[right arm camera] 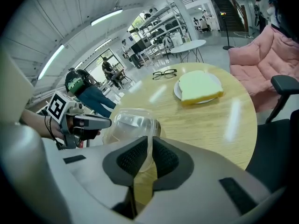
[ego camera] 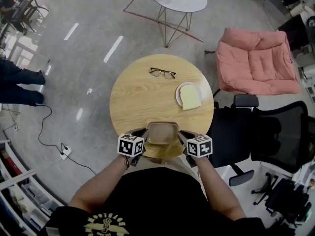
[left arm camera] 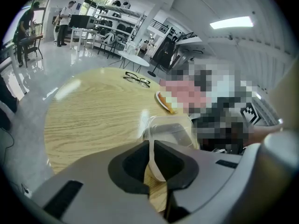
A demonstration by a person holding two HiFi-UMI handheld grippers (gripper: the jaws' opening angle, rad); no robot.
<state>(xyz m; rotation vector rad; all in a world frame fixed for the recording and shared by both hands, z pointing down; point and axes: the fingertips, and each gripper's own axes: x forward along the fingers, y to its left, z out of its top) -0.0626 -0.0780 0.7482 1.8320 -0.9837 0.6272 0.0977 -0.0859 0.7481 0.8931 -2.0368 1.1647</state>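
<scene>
The left gripper (left arm camera: 152,160) and the right gripper (right arm camera: 150,155) were each clamped on an opposite wall of a clear, rounded-square plastic container (ego camera: 162,132). It sat at the near edge of the round pale wooden surface (ego camera: 138,100), perhaps lifted slightly. Farther off lay black-framed glasses (ego camera: 162,73) and a pale bread slice (ego camera: 190,97) on a small white plate (ego camera: 178,93).

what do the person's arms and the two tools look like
The left tool and the right tool both have pale grey plastic bodies, with dark pads lining the jaws. Each carries a white cube printed with black square markers. The person wears a black short-sleeved t-shirt with a yellow print on the chest. The forearms are uncovered.
</scene>
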